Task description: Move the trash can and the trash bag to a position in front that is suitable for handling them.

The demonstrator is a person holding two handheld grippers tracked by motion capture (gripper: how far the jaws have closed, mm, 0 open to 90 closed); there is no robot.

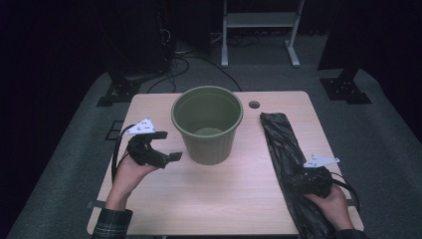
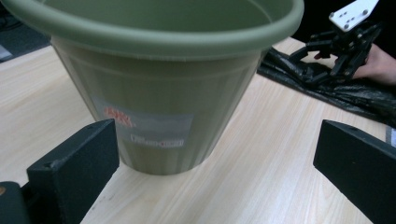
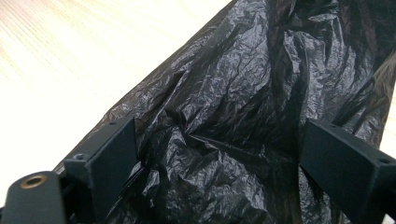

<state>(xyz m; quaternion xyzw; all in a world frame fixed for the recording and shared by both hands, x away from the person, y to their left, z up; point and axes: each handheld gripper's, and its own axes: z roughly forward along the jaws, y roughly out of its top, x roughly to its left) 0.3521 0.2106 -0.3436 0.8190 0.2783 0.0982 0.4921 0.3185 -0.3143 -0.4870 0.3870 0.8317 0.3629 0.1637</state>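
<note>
Your left gripper [image 1: 165, 145] sits at the left side of the light wooden table [image 1: 214, 199], its jaws spread wide apart and pointing toward the green plastic bin [image 1: 207, 124]. The bin stands upright near the middle of the table, toward the far edge, and its inside looks bare. In the left gripper view the two black jaws frame the lower wall of the bin [image 2: 159, 93], which carries a pale label with a red mark; the jaws are near the bin but not touching it.

Your right gripper [image 1: 303, 178] is at the right side of the table, lowered onto the black plastic bag [image 1: 283, 144]. The bag lies flat in a long crumpled strip along the right edge, running from near the round cable hole [image 1: 254, 104] down to the near edge beside your right hand [image 1: 332, 201]. In the right gripper view the jaws stand apart with wrinkled folds of the bag [image 3: 233, 116] between them; the left-hand jaw touches the film, but the jaws are not pressed together on it. The left gripper view also shows your right gripper [image 2: 327, 60] farther off, resting over the bag [image 2: 355, 93].

The bin and the bag lie near each other without touching.
</note>
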